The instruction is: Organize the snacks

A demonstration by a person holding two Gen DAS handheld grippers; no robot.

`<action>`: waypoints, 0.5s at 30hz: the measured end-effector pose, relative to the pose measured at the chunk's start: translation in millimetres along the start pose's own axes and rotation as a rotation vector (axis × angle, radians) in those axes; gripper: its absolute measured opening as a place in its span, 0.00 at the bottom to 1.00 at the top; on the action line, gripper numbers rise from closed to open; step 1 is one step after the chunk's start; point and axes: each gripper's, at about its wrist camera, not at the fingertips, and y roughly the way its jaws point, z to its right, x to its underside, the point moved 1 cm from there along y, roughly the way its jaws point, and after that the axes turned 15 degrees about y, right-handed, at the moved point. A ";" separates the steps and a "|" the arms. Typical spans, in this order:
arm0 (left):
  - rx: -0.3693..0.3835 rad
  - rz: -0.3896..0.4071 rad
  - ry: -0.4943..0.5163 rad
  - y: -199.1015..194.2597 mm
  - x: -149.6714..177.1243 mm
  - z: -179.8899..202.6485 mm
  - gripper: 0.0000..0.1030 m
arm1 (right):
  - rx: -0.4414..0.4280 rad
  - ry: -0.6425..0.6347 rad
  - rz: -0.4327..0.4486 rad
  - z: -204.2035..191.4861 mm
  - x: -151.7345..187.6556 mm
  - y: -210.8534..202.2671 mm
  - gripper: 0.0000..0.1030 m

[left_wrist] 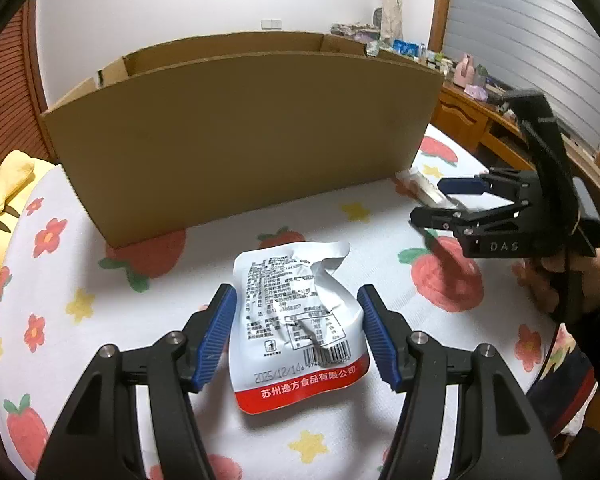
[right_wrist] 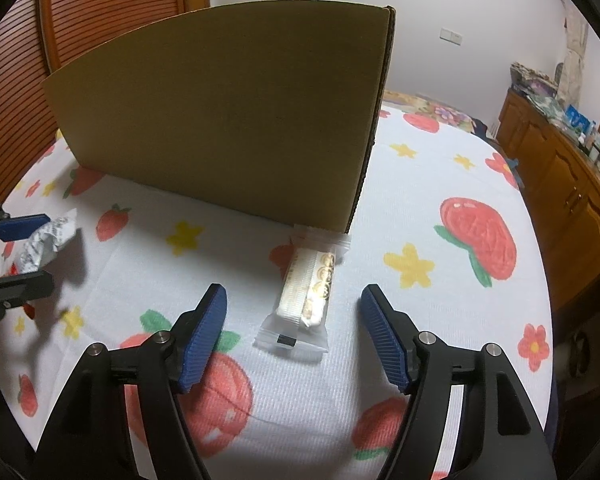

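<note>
Nearest me, my left gripper (left_wrist: pixel 296 328) pinches a crumpled white snack pouch with a red bottom band (left_wrist: pixel 296 320), both blue pads against its edges, held above the strawberry-print bedspread (left_wrist: pixel 204 240). My right gripper (right_wrist: pixel 294 330) stands spread, its pads clear of the clear-wrapped biscuit bar (right_wrist: pixel 306 296) lying on the cloth between them. The bar's far end touches the corner of the cardboard box (right_wrist: pixel 228 120), which stands open-topped just beyond both snacks. Farther off runs a cluttered wooden sideboard (right_wrist: pixel 560 168).
</note>
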 end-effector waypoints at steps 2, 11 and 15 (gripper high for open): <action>-0.009 0.010 -0.007 -2.1 -0.2 -0.8 0.61 | -0.001 -0.004 0.000 -1.1 0.4 -0.6 0.70; -0.024 0.042 -0.020 -12.3 2.6 -1.8 0.61 | -0.015 0.030 0.009 4.2 -0.7 -5.3 0.40; -0.029 0.052 -0.023 -15.4 2.9 -2.2 0.61 | -0.029 0.047 -0.004 6.7 -3.5 -5.4 0.23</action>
